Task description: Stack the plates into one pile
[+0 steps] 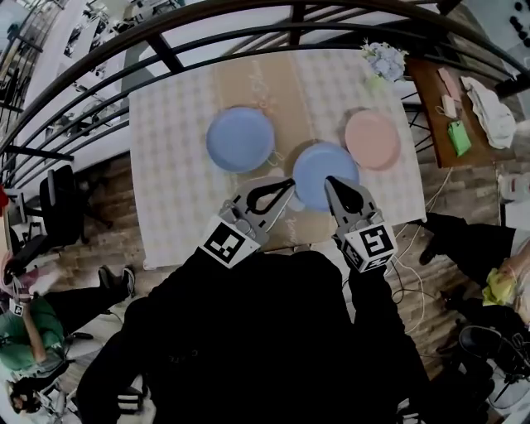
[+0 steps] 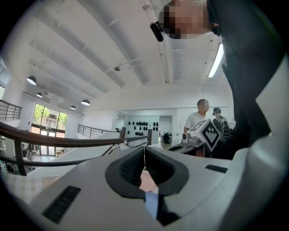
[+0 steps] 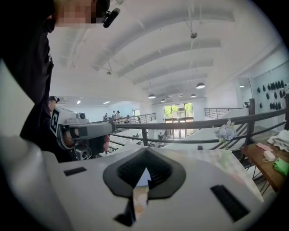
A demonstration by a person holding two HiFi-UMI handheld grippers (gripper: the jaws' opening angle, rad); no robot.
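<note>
Three plates lie apart on the checked tablecloth (image 1: 174,166): a blue plate (image 1: 240,139) at the left, a second blue plate (image 1: 325,172) near the front edge, and a pink plate (image 1: 373,140) to its right. My left gripper (image 1: 290,181) is shut and empty, its tip just left of the near blue plate. On the right, my right gripper (image 1: 329,180) is also shut and empty, its tip over that plate's near rim. Both point up and away from the table, so in the left gripper view the left gripper (image 2: 144,150) faces the ceiling, as does the right gripper (image 3: 145,156) in its own view.
A vase of pale flowers (image 1: 383,60) stands at the table's far right corner. A brown side table (image 1: 443,124) with cloths and a green item is to the right. A dark railing (image 1: 248,25) curves behind the table. Cables (image 1: 414,281) trail on the floor.
</note>
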